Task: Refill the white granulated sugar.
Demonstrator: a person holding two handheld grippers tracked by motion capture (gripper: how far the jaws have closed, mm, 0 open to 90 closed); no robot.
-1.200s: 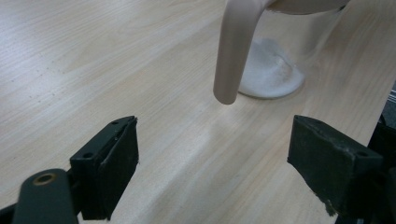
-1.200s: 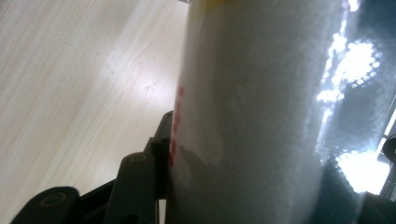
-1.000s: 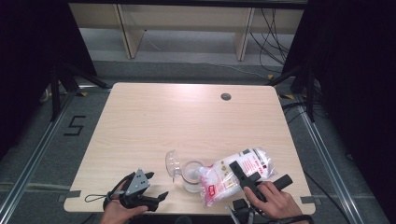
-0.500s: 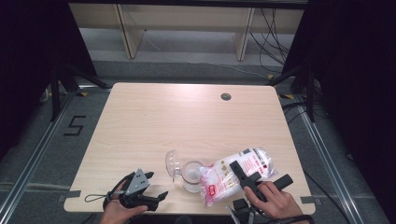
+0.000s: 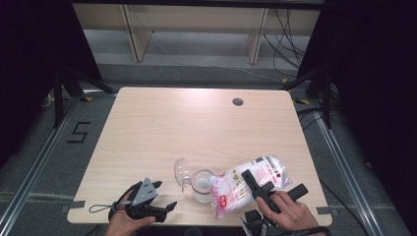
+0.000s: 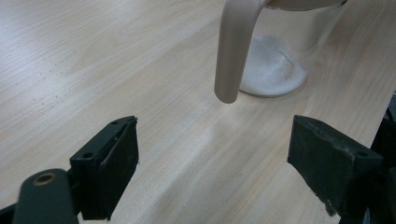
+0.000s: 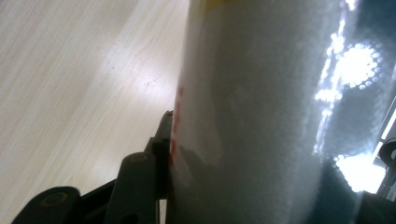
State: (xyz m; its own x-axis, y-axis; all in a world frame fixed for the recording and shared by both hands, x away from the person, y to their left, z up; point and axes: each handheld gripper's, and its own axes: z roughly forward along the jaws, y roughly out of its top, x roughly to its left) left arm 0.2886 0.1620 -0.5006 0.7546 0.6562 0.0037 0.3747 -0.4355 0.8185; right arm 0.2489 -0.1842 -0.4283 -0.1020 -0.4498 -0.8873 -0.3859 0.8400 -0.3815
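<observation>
- The clear plastic bag (image 5: 250, 183) of white grains, printed in red, lies tilted near the table's front edge, right of centre, its lower end leaning over the mouth of the glass jug (image 5: 202, 184).
- The right gripper (image 5: 256, 188) is clamped on the bag's middle; in the right gripper view the bag (image 7: 261, 116) presses flat against 1 black jaw, with the person's right hand (image 5: 289, 212) behind it.
- The jug stands upright just left of the bag, a layer of white grains (image 6: 272, 70) on its bottom and its beige handle (image 6: 233, 46) facing the left gripper.
- A clear domed lid (image 5: 181, 172) sits touching the jug's left side.
- The left gripper (image 5: 162, 211) rests at the front left, near the jug, its 2 jaws wide apart with only bare table between them.
- The light wooden table (image 5: 196, 128) has a dark round grommet (image 5: 238, 102) toward its far edge.
</observation>
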